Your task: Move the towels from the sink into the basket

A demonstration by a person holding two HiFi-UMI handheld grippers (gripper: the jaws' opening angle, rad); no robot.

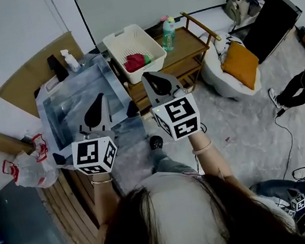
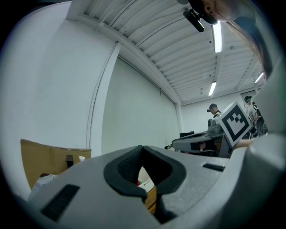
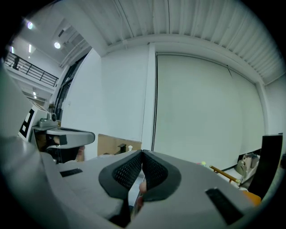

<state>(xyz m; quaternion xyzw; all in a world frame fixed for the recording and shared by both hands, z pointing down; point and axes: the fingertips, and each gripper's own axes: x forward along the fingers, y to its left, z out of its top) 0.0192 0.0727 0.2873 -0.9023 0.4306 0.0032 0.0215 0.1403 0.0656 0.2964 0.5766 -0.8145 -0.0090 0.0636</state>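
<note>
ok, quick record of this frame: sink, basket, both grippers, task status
sink: left of the wooden cart; no towel visible in it
basket: white, on the cart; holds a red towel and something green
bottle: green, beside the basket
left gripper: jaws together, nothing held
right gripper: jaws together, nothing held
task status: looks done, judging by the head view
</note>
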